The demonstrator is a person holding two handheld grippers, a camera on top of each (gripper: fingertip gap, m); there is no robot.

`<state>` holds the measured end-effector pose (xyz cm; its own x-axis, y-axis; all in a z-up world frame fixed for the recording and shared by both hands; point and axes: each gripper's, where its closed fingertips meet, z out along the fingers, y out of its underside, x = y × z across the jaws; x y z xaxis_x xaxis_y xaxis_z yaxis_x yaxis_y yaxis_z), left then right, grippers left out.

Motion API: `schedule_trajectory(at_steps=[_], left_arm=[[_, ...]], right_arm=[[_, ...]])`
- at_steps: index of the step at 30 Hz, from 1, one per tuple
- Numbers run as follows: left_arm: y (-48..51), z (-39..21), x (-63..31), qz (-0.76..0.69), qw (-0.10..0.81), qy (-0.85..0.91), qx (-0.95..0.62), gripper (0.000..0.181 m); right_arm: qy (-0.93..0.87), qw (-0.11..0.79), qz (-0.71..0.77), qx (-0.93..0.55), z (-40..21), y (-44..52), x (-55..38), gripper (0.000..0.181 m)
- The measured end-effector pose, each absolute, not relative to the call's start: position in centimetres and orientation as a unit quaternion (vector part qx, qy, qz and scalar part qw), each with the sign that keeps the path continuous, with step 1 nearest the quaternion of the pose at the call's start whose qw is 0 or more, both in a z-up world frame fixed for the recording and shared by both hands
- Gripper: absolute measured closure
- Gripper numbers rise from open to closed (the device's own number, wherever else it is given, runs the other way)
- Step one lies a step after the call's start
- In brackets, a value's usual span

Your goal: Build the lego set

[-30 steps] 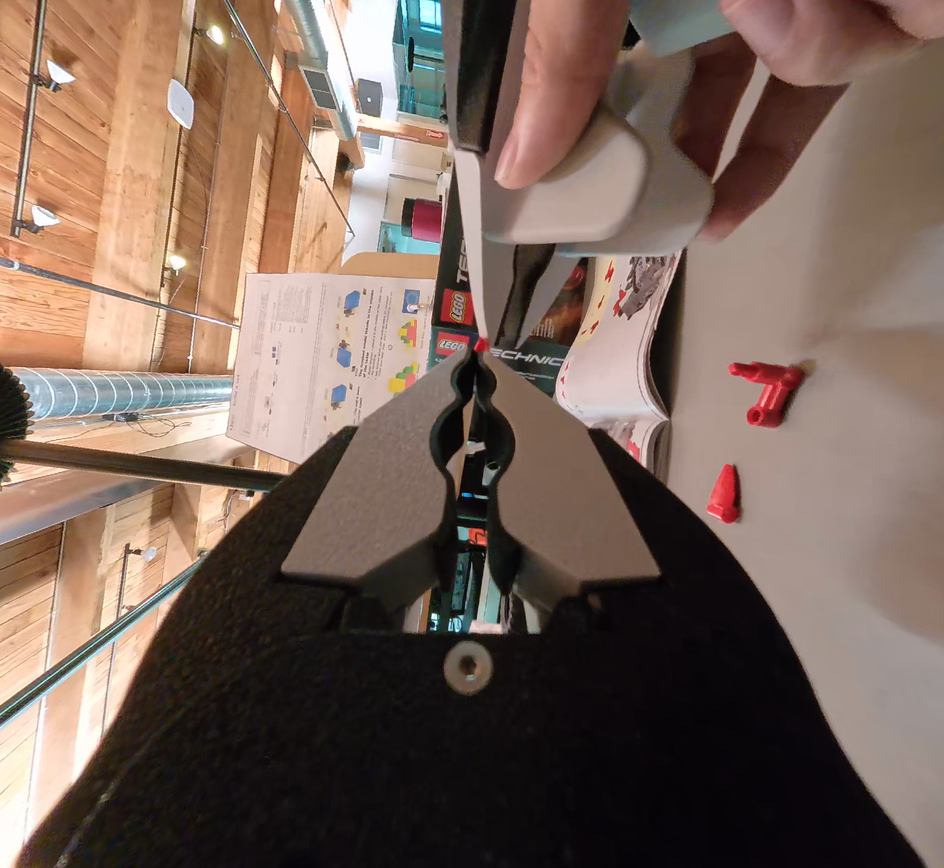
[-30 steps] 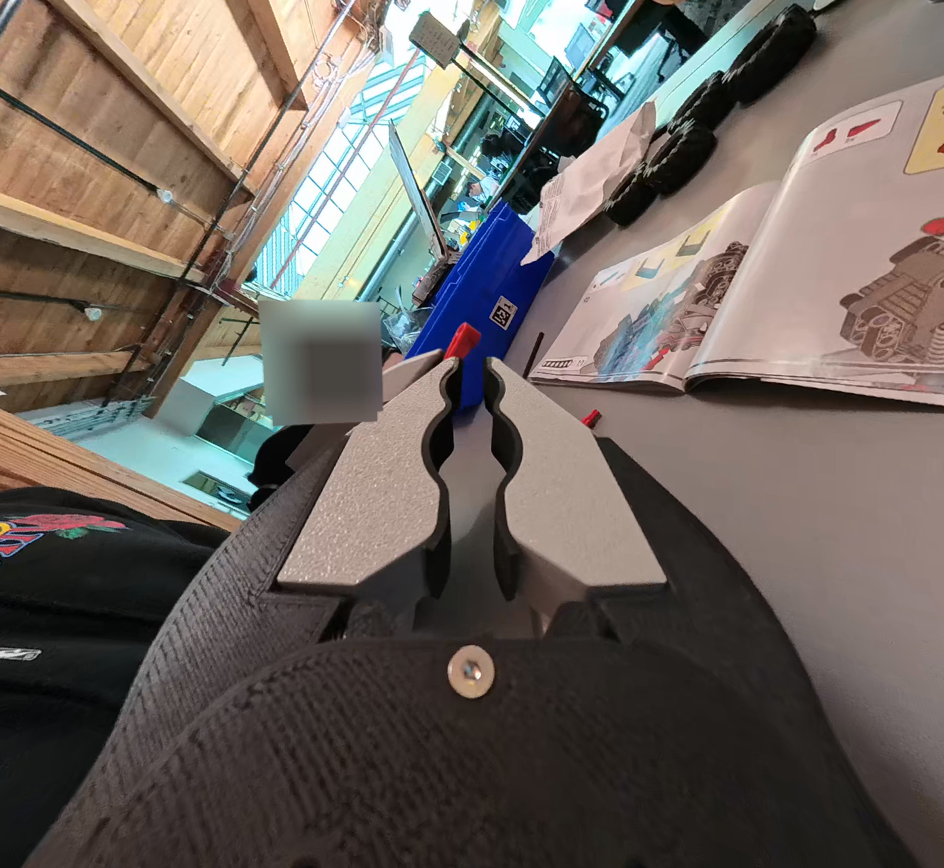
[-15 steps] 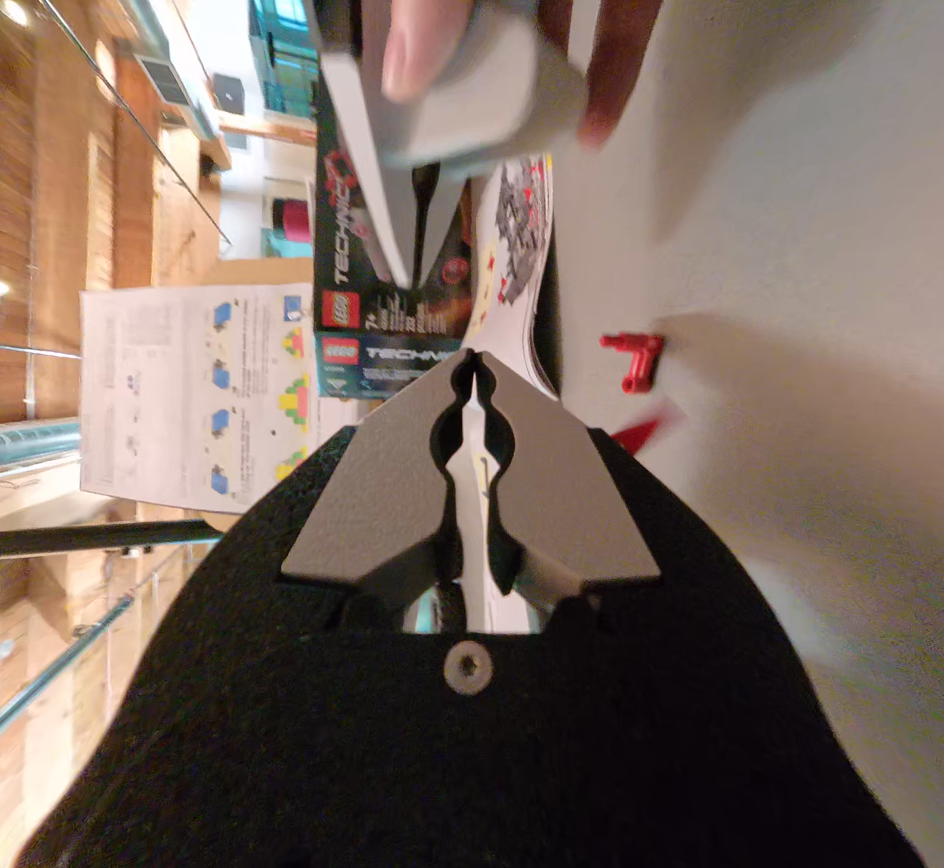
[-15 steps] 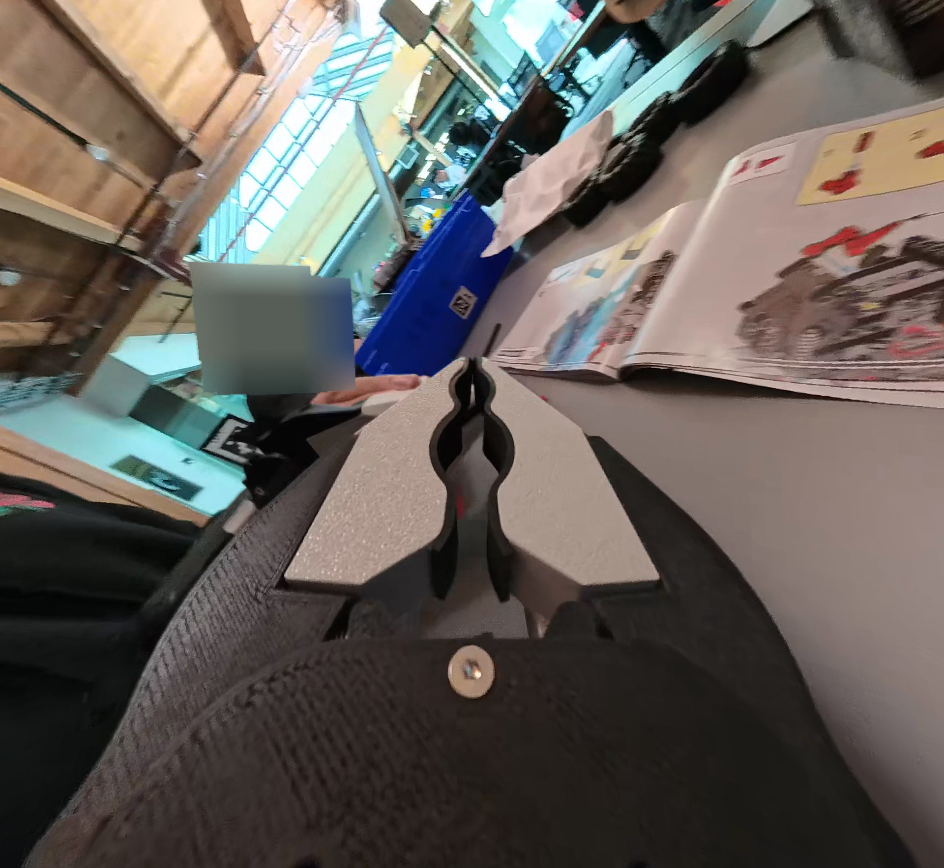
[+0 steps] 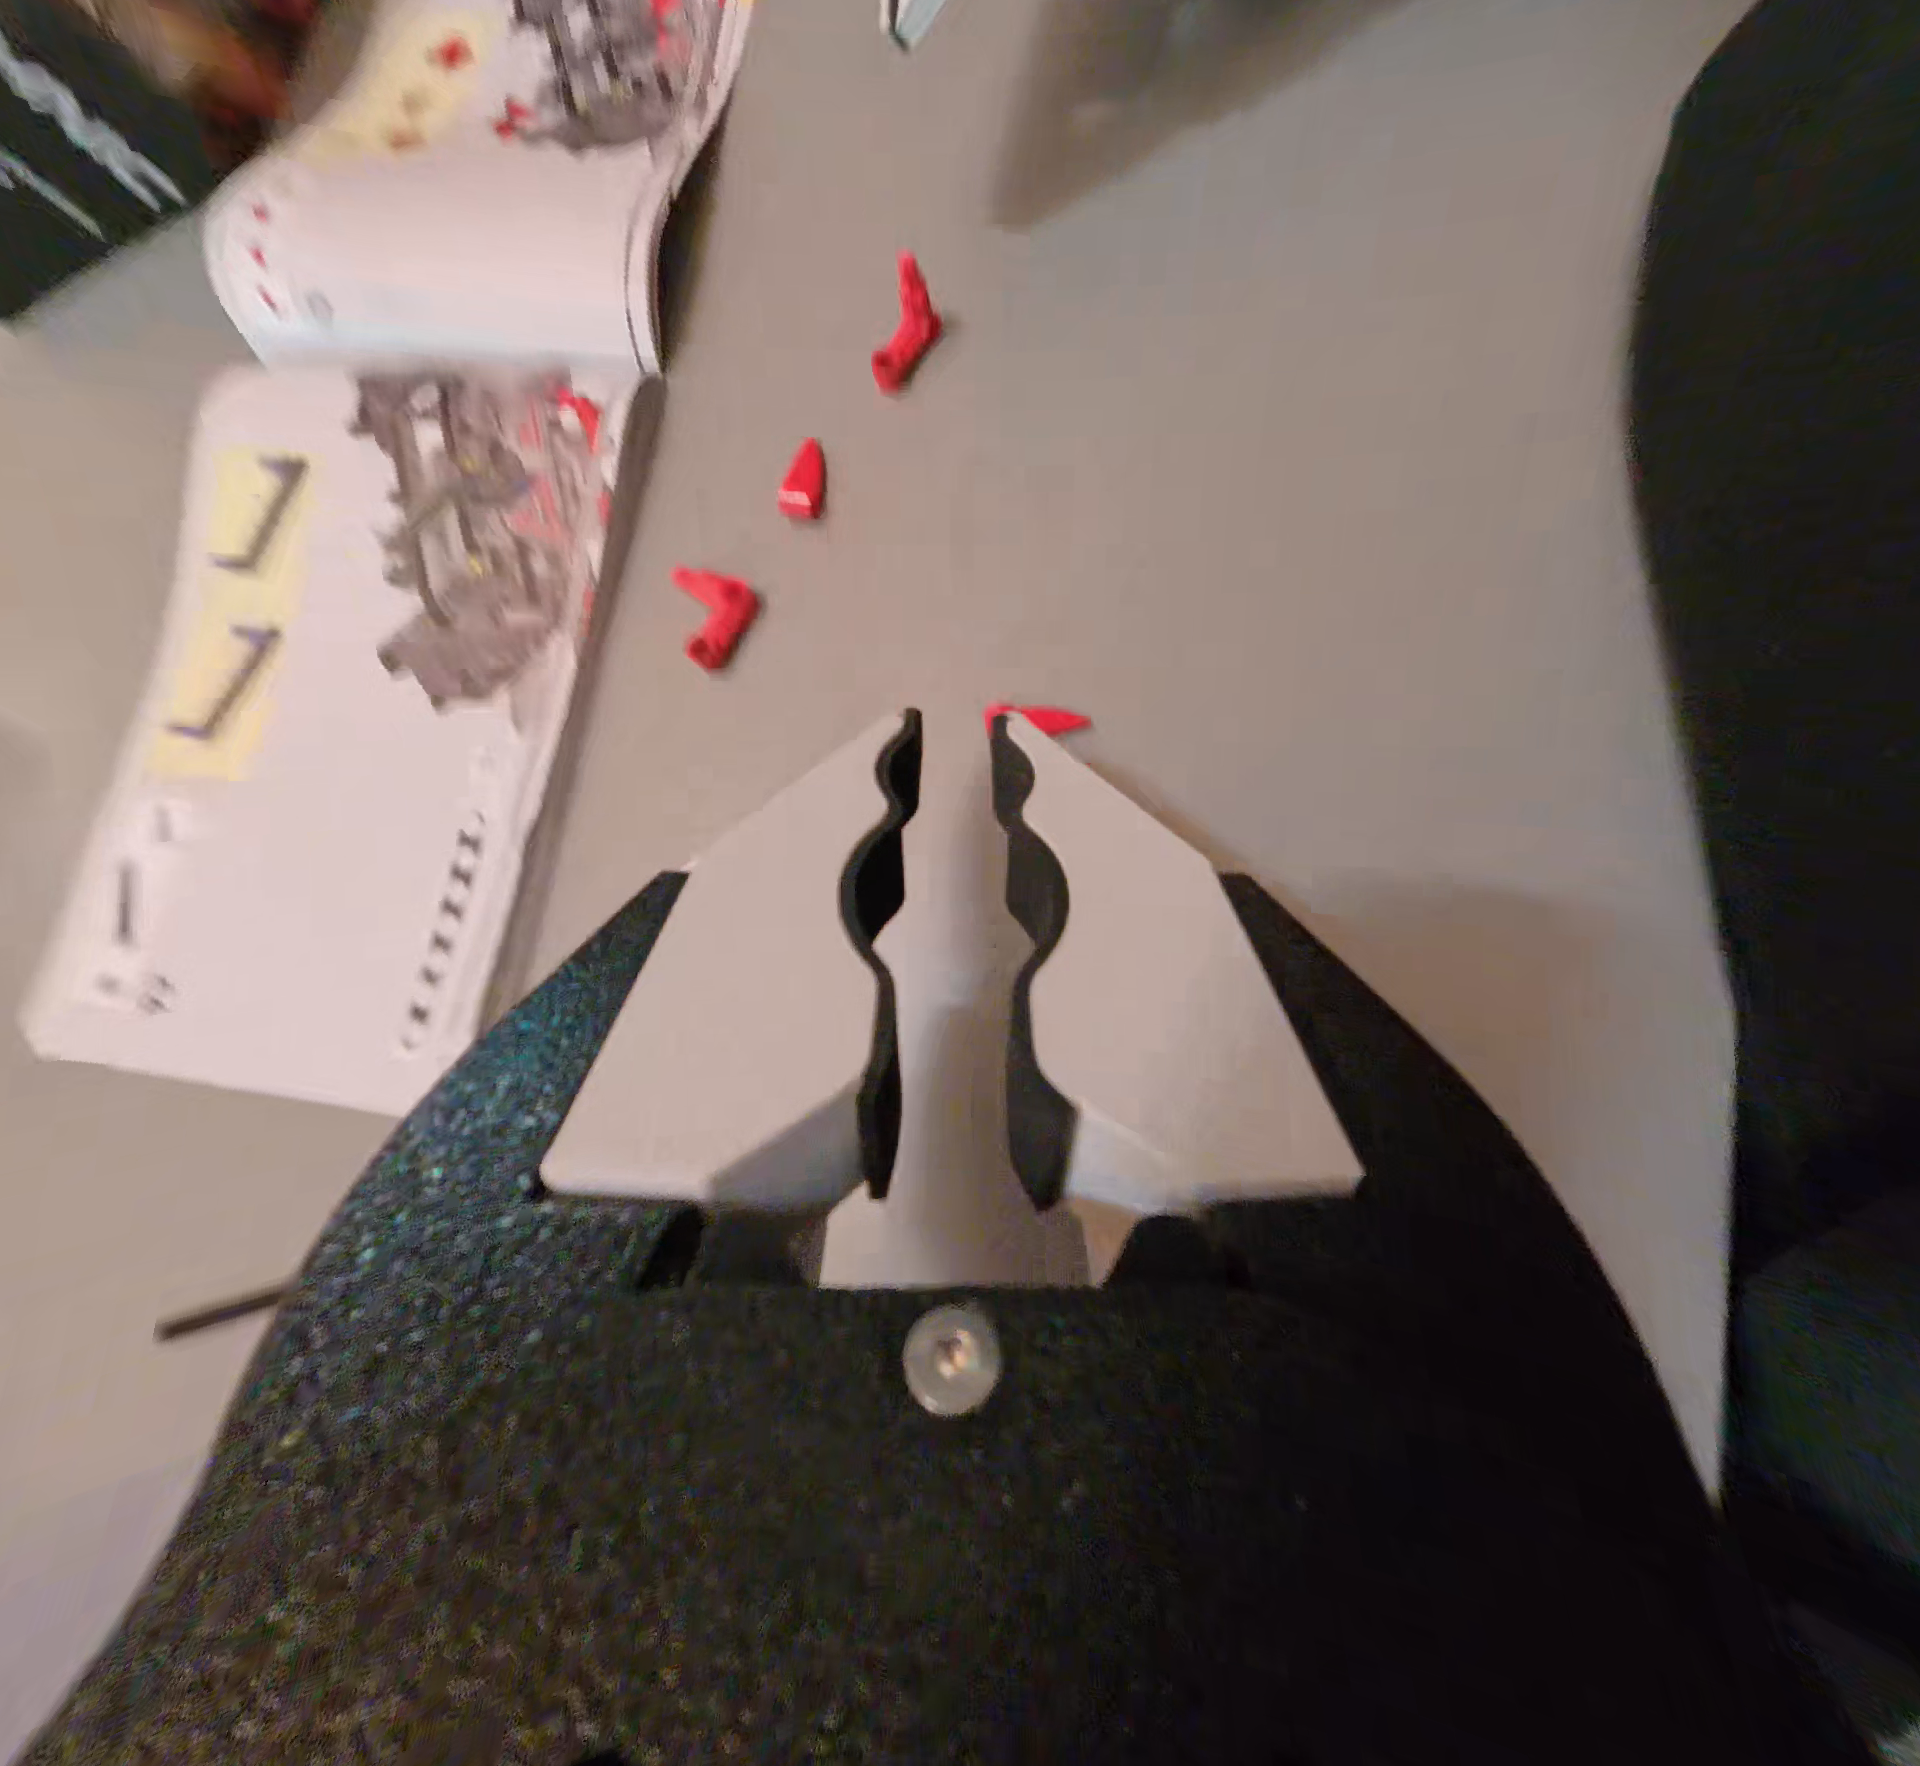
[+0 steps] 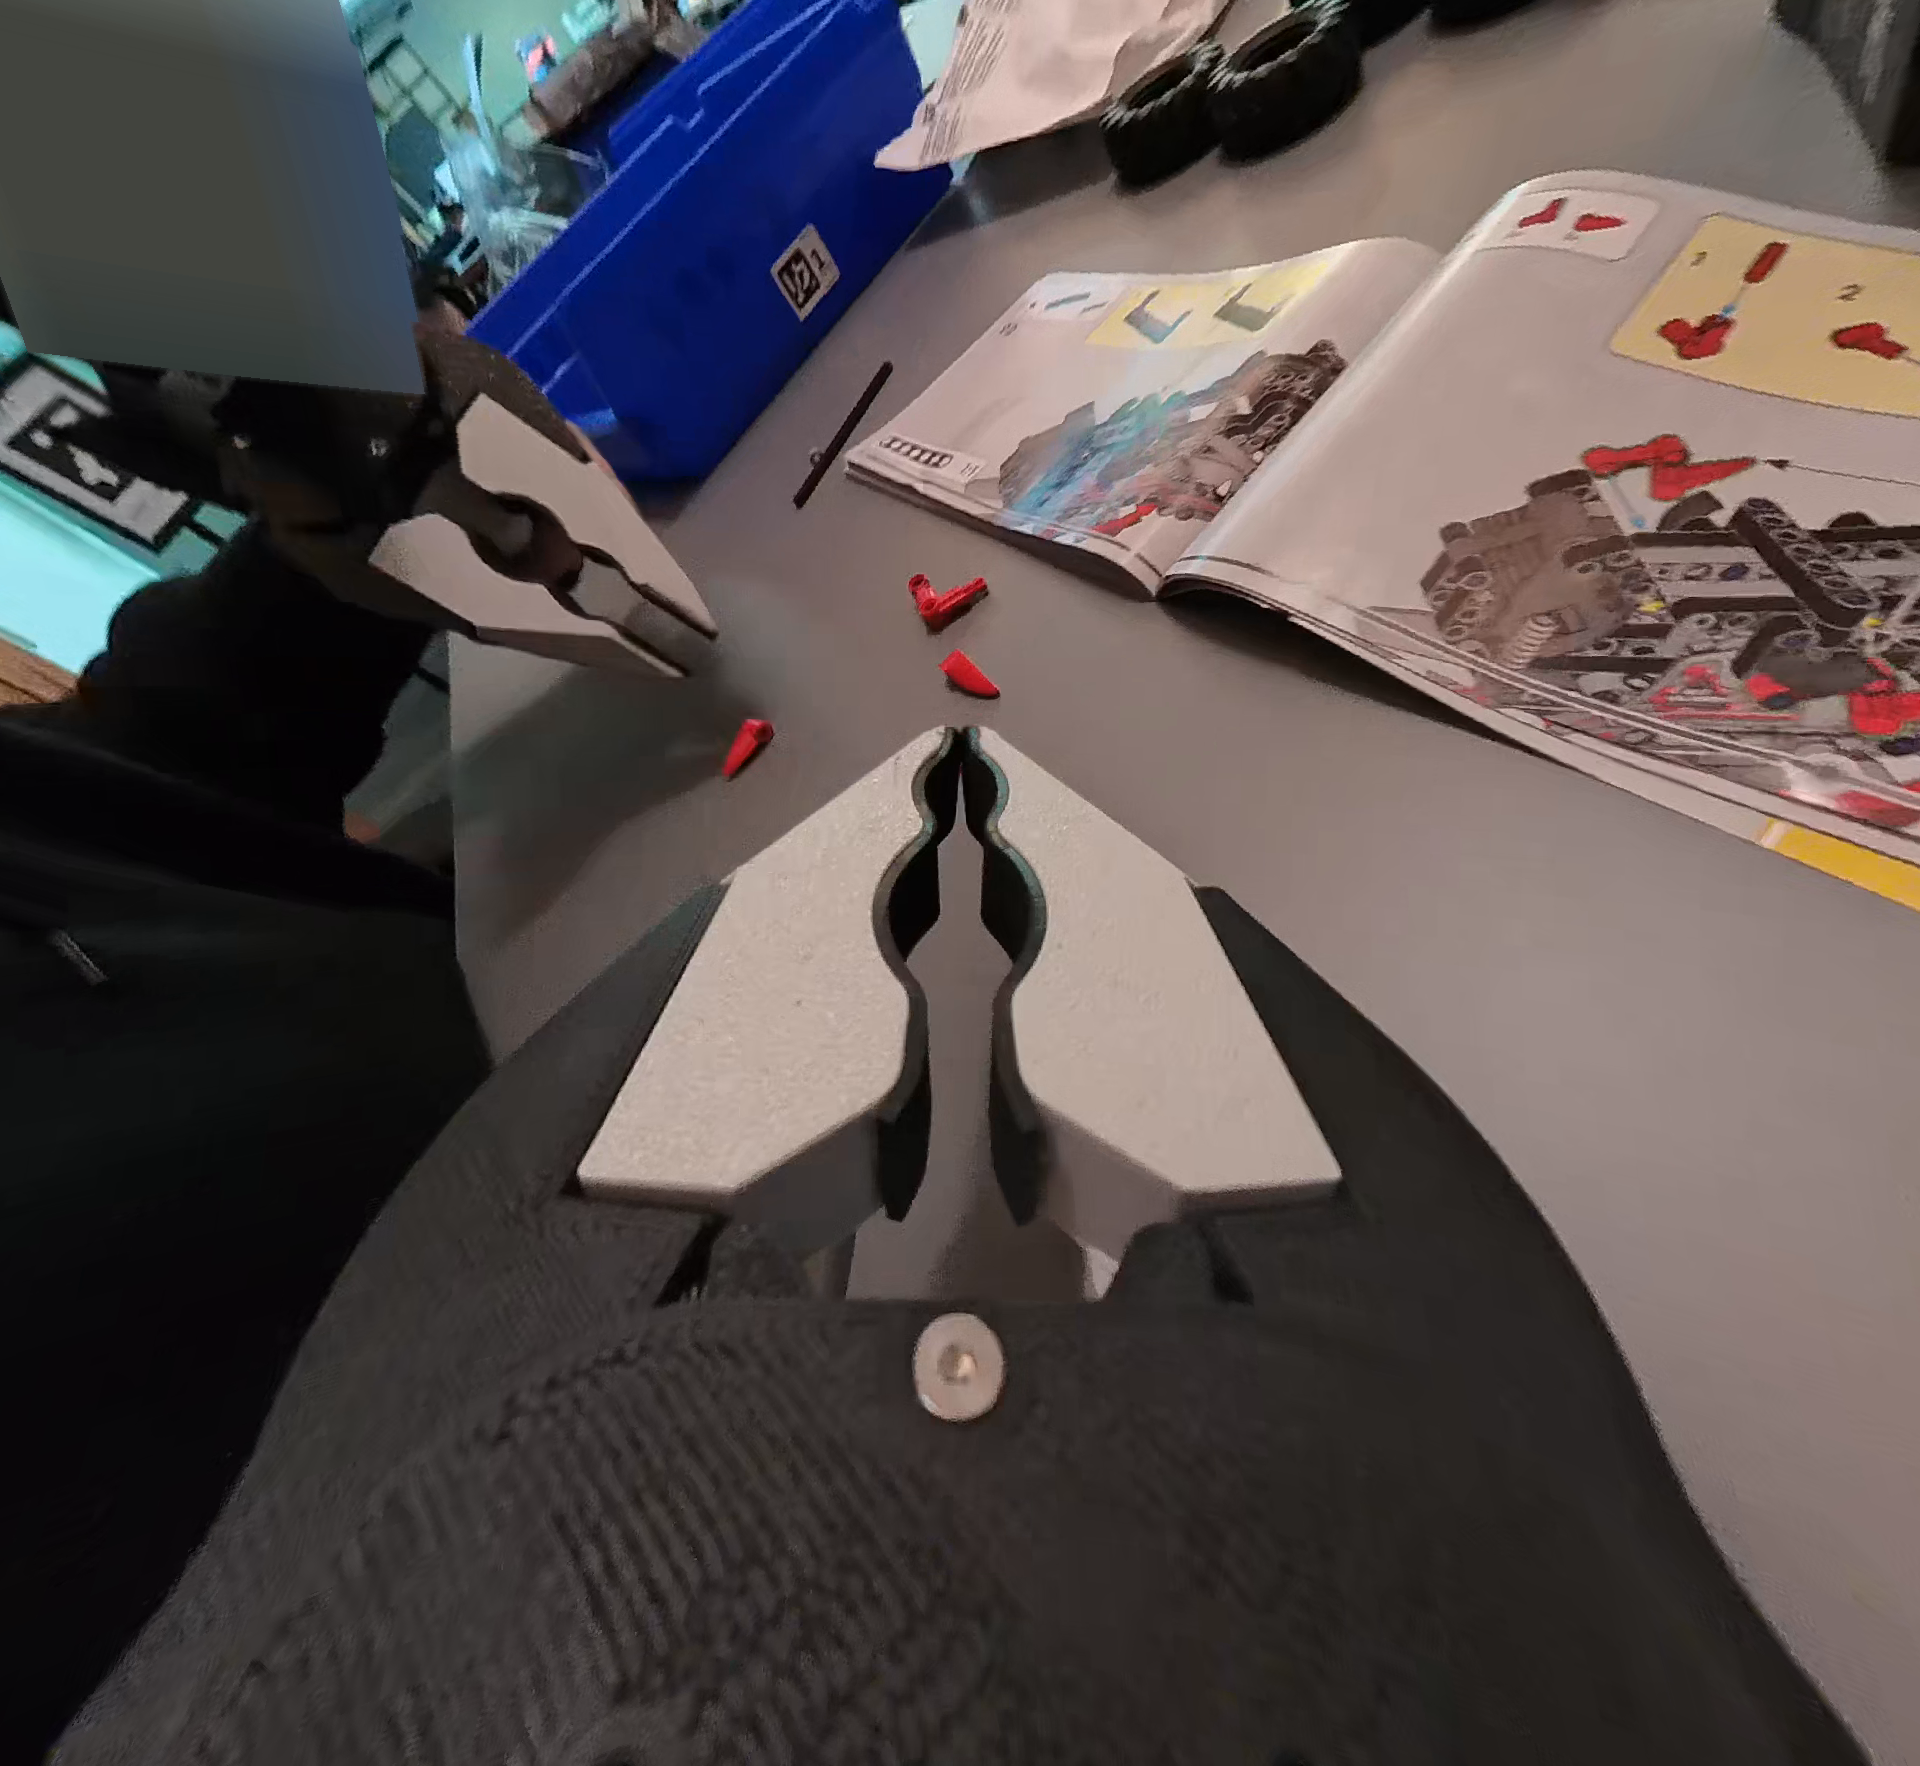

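A: Two grippers listed. State of each?

B: Left gripper (image 5: 951, 724): tips spread a little, nothing between them, poised over the grey table (image 5: 1299, 490). Right gripper (image 6: 958, 734): tips pressed together, empty.

A: Nearest item to the left one?

B: One red cone (image 5: 1044, 721), lying on the table just beside the right-hand fingertip. Whether it touches I cannot tell; the finger partly covers it.

A: Other loose parts?

B: Farther out in the left wrist view: one red elbow (image 5: 717, 620), a second cone (image 5: 803, 482), a second elbow (image 5: 907, 326). All lie flat on the table, apart from one another, in a loose line leading away from the tips. The right wrist view shows only one elbow (image 6: 945, 596) and two cones (image 6: 968, 674) (image 6: 746, 744), the nearer cone just ahead of the closed tips.

A: Beyond those?

B: One open booklet (image 5: 343, 708), left of the parts in the left wrist view. One thin black axle (image 6: 842, 434) by the booklet's corner. Four black tyres (image 6: 1283, 69) in a row behind it, a paper bag (image 6: 1081, 17) leaning beside them. One blue bin (image 6: 686, 282) past the table edge. One dark box (image 5: 73, 127), blurred, at the far left.
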<state>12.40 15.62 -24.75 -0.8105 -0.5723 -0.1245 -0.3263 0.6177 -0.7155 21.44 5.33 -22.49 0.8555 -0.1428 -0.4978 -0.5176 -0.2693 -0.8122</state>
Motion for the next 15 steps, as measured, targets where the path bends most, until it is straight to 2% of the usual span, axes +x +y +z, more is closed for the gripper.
schedule_trajectory(at_steps=[1, 6, 12, 15], left_arm=[[15.9, -25.2, 12.0, -0.356, 0.166, 0.882, -0.259, 0.17], [15.4, -26.4, 12.3, -0.342, 0.182, 0.899, -0.205, 0.166], [14.4, -27.1, 12.1, -0.366, 0.023, 0.914, -0.174, 0.164], [14.7, -27.8, 12.1, -0.347, 0.024, 0.931, -0.111, 0.165]], right_arm=[[0.204, 0.561, 0.163, -0.785, -22.6, 5.6, 21.2, 0.181], [0.165, 0.545, 0.184, -0.801, -22.6, 6.5, 19.7, 0.181], [0.14, 0.539, 0.198, -0.807, -22.0, 6.5, 18.3, 0.181], [0.148, 0.542, 0.196, -0.804, -22.0, 6.2, 18.2, 0.181]])
